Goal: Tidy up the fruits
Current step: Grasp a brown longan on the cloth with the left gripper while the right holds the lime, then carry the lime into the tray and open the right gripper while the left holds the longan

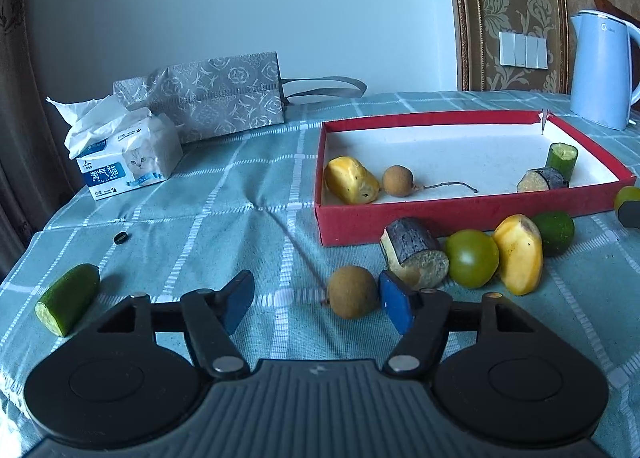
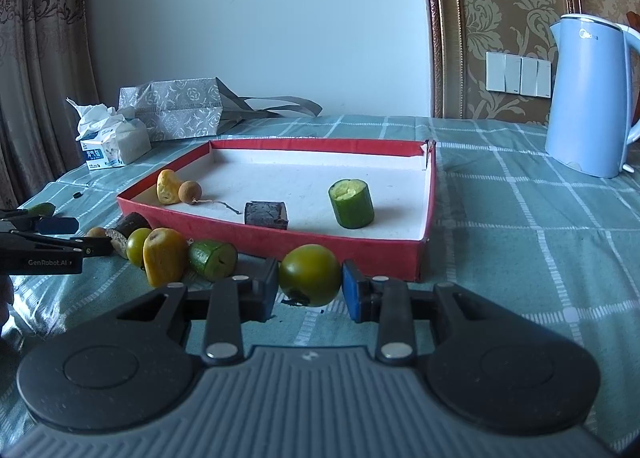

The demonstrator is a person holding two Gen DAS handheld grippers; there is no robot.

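The right gripper [image 2: 310, 290] has its blue pads clamped on both sides of a round green tomato [image 2: 310, 275], held just in front of the near wall of the shallow red cardboard box with a white floor [image 2: 280, 236].

The left gripper [image 1: 318, 304] stands partly open. A round brown longan [image 1: 353, 292] sits on the cloth between its blue pads [image 1: 396, 306], close against the right pad and well clear of the left one; whether that pad touches the fruit I cannot tell.

Just beyond the longan, along the box's near wall, lie a dark-skinned yellow-fleshed chunk [image 1: 414, 252], a second green tomato [image 1: 472, 258], a peeled yellow fruit piece [image 1: 519, 254] and a green cucumber stub [image 1: 556, 232], packed side by side.

Inside the box, at its left end, a yellow fruit piece [image 1: 351, 179] and a small longan with a stem [image 1: 397, 180] lie side by side; toward its right end sit a dark chunk [image 1: 542, 180] and an upright cut cucumber piece [image 1: 562, 159].

Well to the left of the box, a half cucumber [image 1: 67, 299] lies alone on the teal checked tablecloth [image 1: 240, 217]. Behind the box's left end stand a tissue pack [image 1: 124, 159] and a grey patterned bag [image 1: 216, 97]; behind its right corner stands a pale blue kettle [image 1: 600, 69].
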